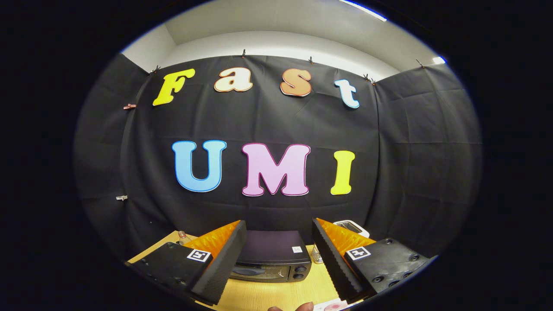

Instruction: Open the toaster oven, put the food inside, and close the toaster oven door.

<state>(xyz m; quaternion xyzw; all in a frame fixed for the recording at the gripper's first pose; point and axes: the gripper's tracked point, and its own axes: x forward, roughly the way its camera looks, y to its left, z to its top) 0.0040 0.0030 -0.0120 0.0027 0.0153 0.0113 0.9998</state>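
- The gripper (pixel 278 259) has its fingers spread wide and holds nothing.
- The toaster oven (pixel 273 258) stands on the wooden table (pixel 268 296), beyond and between the fingers, door closed.

Tool (pixel 278 255) camera, facing toaster oven (pixel 272 257), near

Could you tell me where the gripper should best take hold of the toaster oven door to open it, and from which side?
Probably at the door's top edge, coming from the front. The toaster oven faces the open gripper, framed between its fingers, door shut, knobs beside the window. No handle is clear enough to make out.
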